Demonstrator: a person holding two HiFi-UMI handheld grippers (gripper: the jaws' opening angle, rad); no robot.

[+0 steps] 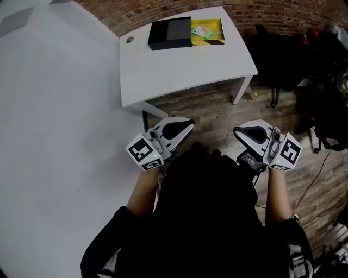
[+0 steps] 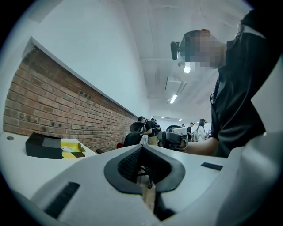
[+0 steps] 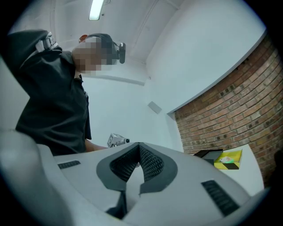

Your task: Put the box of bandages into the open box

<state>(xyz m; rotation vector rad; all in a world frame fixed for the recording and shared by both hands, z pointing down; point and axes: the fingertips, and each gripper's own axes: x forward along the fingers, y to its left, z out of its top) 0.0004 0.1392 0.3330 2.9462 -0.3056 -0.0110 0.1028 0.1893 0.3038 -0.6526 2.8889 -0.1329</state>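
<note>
On the far side of the white table (image 1: 179, 70) stands a yellow open box (image 1: 216, 26) with a small green-and-white box of bandages (image 1: 202, 32) lying inside it. A black box (image 1: 170, 32) sits against its left side. Both grippers hang close to my body, well short of the table and above the wooden floor. My left gripper (image 1: 187, 126) points right and my right gripper (image 1: 238, 132) points left, tips facing each other. Each has its jaws shut with nothing between them, as seen at the left gripper (image 2: 142, 150) and the right gripper (image 3: 139, 151). The yellow open box (image 2: 73, 148) (image 3: 230, 160) shows small in both gripper views.
A brick wall (image 1: 261, 11) runs behind the table. Black bags and chairs (image 1: 304, 59) crowd the floor at the right, with a cable (image 1: 315, 179) trailing near my right arm. A white wall (image 1: 54, 136) fills the left. Several people (image 2: 150, 128) stand far off.
</note>
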